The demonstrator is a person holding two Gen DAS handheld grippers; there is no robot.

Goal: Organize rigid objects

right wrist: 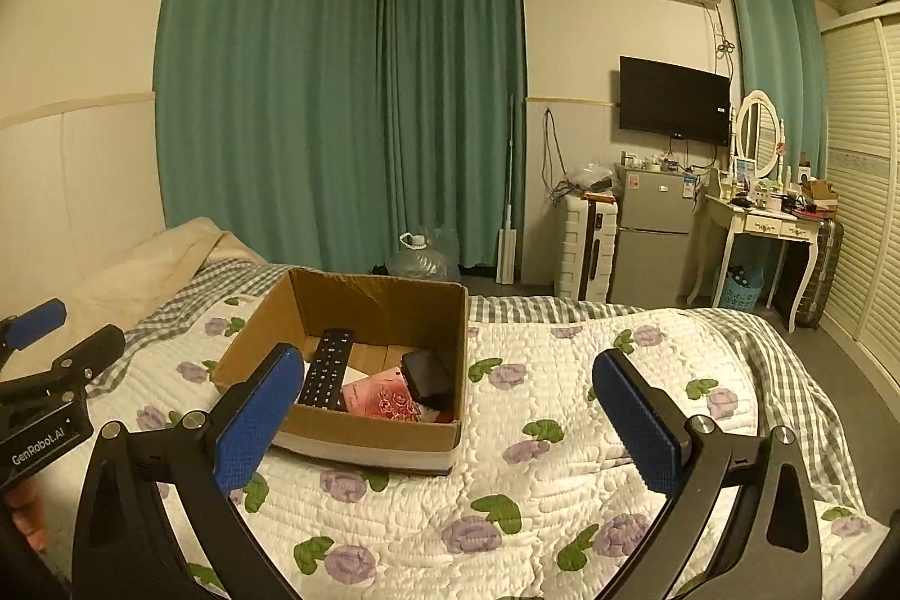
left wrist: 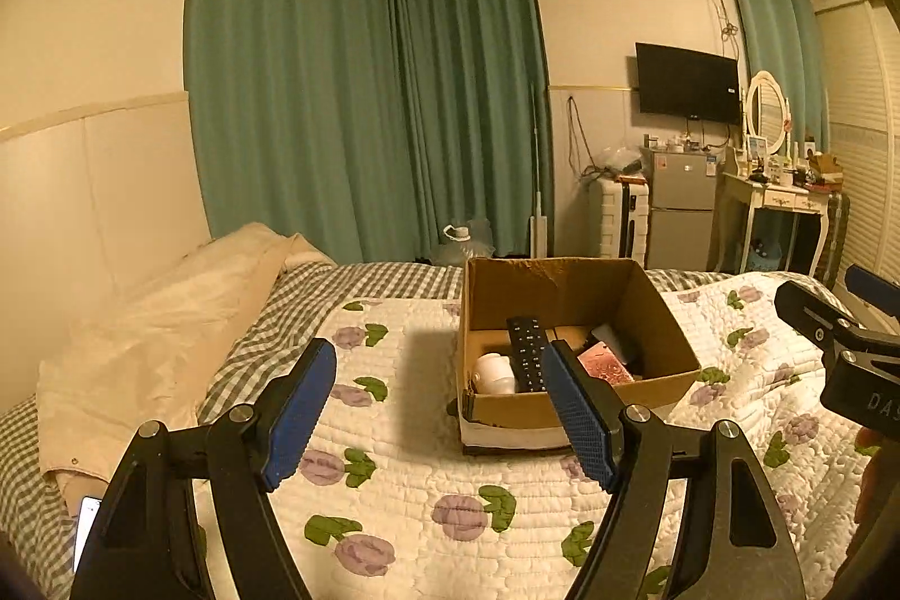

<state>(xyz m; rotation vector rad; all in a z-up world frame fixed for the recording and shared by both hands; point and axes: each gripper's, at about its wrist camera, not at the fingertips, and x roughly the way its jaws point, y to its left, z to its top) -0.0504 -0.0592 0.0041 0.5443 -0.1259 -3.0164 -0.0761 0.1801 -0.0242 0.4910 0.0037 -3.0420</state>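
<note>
Two tools hover over the bed, each with its blue pads spread wide apart and nothing between them. The left tool (left wrist: 439,409) fills the lower part of its view, its right pad overlapping the near wall of the cardboard box (left wrist: 664,319) in the picture; whether they touch cannot be told. The right tool (right wrist: 450,425) sits low in its own view, with the box (right wrist: 388,302) at centre left, behind its left pad.

The box rests on the floral quilt (right wrist: 534,431), open at the top. Inside it lie a black remote control (right wrist: 326,366), a pink patterned card (right wrist: 382,397) and a dark flat case (right wrist: 427,378) leaning toward the right wall. From the left view a white rounded object (left wrist: 495,372) also shows in the box, just left of the remote; what it is cannot be made out.

At the lower left edge of the left view, a phone (left wrist: 87,527) lies beside a cream blanket (left wrist: 157,319).
</note>
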